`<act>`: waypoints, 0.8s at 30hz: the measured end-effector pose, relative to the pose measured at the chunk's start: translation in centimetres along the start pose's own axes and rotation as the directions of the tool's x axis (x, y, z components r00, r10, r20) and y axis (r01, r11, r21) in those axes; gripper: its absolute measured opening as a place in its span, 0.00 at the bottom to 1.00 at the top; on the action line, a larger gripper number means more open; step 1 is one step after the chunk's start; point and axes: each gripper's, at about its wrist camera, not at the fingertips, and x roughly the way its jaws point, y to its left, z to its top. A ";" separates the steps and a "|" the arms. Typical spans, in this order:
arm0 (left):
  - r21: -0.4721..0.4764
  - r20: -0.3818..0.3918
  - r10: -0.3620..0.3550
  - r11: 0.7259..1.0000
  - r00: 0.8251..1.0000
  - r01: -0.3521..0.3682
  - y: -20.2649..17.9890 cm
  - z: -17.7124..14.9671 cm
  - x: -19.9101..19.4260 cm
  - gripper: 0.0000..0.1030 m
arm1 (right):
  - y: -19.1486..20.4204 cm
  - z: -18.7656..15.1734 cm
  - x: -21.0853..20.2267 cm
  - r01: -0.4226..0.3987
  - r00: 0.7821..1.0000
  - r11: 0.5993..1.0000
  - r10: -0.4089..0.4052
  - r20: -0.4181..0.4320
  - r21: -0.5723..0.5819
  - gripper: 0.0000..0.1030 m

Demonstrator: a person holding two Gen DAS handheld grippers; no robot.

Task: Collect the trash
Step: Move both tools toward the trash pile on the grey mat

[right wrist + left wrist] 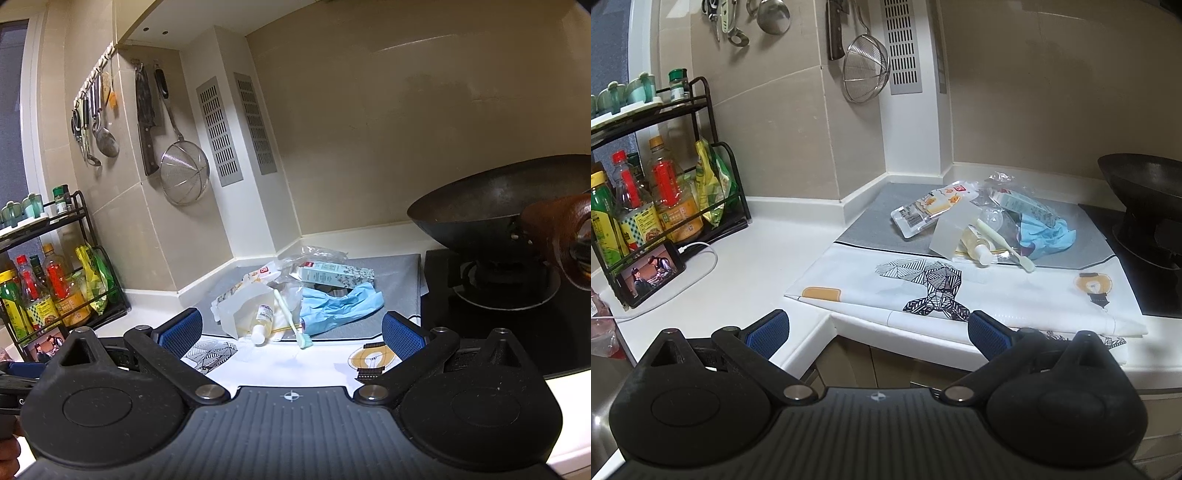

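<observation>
Looking at the pile of trash, I think most of it is very light. It sits on a grey mat at the back of the tabletop, in the corner by the wall, next to the black stove.

The snack wrapper and the clear plastic bag look thin and crinkly, so they will squash flat when I pinch them (and maybe slip). The blue glove is soft and floppy; I would grab it in its bunched-up middle. The little bottle is round and smooth, so it could roll; I would squeeze it across its body. The toothbrush is stiff and thin, and its handle is the best place to hold. The small box is light card and I would take it by its long sides.

My left claw is wide open with nothing in it, near the front edge. My right claw is wide open too, empty, just in front of the pile.

A white cloth with pictures lies in front of the mat. A wok sits on the stove, and a rack of bottles and a phone stand to the left.
</observation>
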 end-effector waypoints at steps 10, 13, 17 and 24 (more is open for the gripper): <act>-0.017 -0.012 -0.027 1.000 1.000 0.026 -0.1 0.2 0.4 1.00 | -0.2 -0.1 0.3 0.005 1.000 1.000 -0.005 -0.027 0.012 1.00; -0.034 -0.004 -0.037 0.999 0.999 0.037 -0.3 0.2 0.6 1.00 | -0.3 -0.3 0.5 0.009 1.000 1.000 -0.008 -0.022 0.006 1.00; -0.005 -0.002 -0.022 1.000 1.000 0.022 -0.8 0.2 1.2 1.00 | -0.7 -0.7 1.0 0.015 1.000 1.000 -0.015 -0.016 -0.006 1.00; 0.007 -0.025 -0.011 1.000 1.000 0.012 -2.0 0.6 3.0 1.00 | -1.2 -1.1 2.0 0.051 0.997 0.998 -0.053 -0.048 -0.032 1.00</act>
